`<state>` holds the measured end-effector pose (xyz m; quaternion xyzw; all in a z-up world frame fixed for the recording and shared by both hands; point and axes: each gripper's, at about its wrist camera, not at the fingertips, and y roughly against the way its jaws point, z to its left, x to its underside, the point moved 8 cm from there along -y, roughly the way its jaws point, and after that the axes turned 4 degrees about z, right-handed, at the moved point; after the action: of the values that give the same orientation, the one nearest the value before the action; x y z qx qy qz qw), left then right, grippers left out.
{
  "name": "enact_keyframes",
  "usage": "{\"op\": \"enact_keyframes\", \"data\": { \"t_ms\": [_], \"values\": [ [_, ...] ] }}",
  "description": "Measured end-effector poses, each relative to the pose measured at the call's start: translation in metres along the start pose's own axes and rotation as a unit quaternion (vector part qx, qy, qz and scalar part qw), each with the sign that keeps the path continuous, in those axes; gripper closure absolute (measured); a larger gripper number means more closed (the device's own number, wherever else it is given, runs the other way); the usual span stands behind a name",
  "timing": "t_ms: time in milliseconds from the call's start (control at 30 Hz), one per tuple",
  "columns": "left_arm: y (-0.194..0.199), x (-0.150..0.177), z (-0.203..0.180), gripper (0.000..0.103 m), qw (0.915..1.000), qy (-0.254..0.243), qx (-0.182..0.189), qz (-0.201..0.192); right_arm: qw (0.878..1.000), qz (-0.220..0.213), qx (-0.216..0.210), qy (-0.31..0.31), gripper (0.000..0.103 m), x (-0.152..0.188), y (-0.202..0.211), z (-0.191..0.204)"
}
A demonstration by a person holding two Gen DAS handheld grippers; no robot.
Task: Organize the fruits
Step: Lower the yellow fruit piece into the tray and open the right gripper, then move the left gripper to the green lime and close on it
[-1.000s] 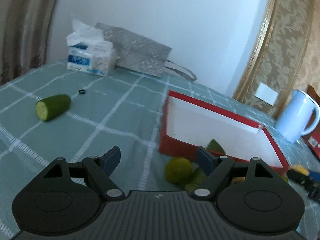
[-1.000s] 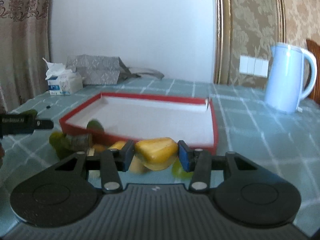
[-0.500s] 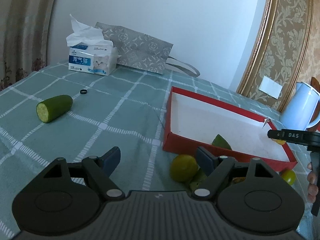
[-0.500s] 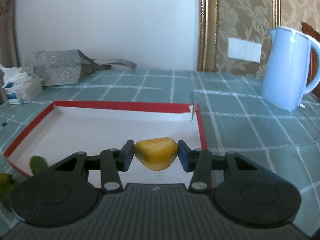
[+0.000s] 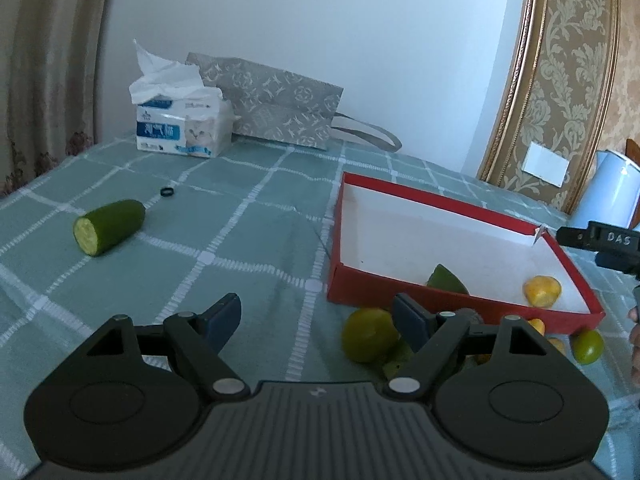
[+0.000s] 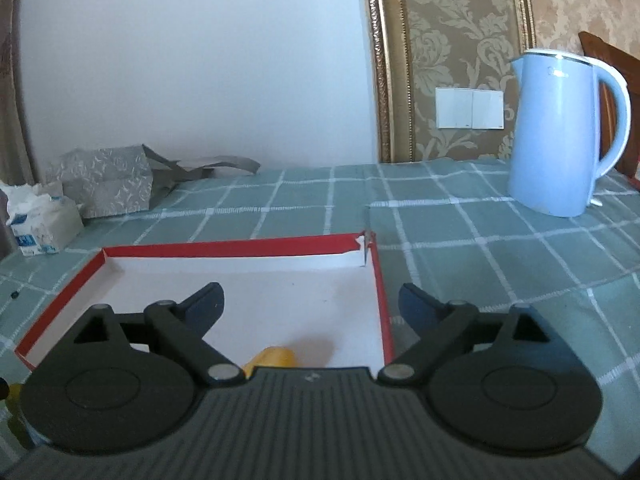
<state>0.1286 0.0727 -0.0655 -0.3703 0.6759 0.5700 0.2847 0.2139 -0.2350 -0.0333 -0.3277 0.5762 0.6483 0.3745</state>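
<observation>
- Over the near right part of the red box (image 6: 378, 280), the right tongs (image 6: 311, 304) hang spread wide with nothing between their blue pads.
- Below and just behind those pads, a yellow fruit (image 6: 274, 358) lies on the box's white floor, half hidden by the tool body; from the left wrist view the same yellow fruit (image 5: 542, 291) sits in the near right corner of the red box (image 5: 452, 204).
- A green wedge (image 5: 445, 279) leans inside the box against its near wall.
- The left tongs (image 5: 316, 318) are also wide open and hold nothing, low over the green checked worktop (image 5: 224, 236) just in front of the box.
- A round green fruit (image 5: 369, 339) rests on the worktop outside the box, touching or nearly touching the left tongs' right-hand pad; more green and yellow pieces cluster beside it along the near wall, partly hidden.
- Another small green fruit (image 5: 587, 346) lies by the box's near right corner.
- A cut cucumber piece (image 5: 109, 226) lies well apart on the left, with a small black ring (image 5: 167, 191) near it.
- A tissue pack (image 5: 182, 122) and a grey gift bag (image 5: 280, 106) stand at the far edge; a light blue kettle (image 6: 560, 132) stands right of the box.
</observation>
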Motion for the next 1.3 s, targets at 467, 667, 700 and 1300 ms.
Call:
{"op": "enact_keyframes", "data": {
  "t_ms": [467,667,700,1300],
  "values": [
    [0.025,0.021,-0.013,0.020,0.9970,-0.063,0.040,-0.021,0.995,-0.099,0.023,-0.007,0.000,0.010,0.092,-0.019],
    [0.025,0.021,-0.016,0.020,0.9965,-0.076,0.025,-0.022,0.994,-0.098,0.038,0.015,0.000,0.028,0.099,-0.018],
    [0.025,0.021,-0.016,0.020,0.9963,-0.081,0.019,-0.021,0.994,-0.095,0.041,0.019,0.000,0.031,0.098,-0.018],
    [0.000,0.002,-0.023,0.020,0.9860,-0.167,-0.008,0.000,0.995,-0.080,0.037,0.035,0.000,0.039,0.092,-0.004]
  ]
}}
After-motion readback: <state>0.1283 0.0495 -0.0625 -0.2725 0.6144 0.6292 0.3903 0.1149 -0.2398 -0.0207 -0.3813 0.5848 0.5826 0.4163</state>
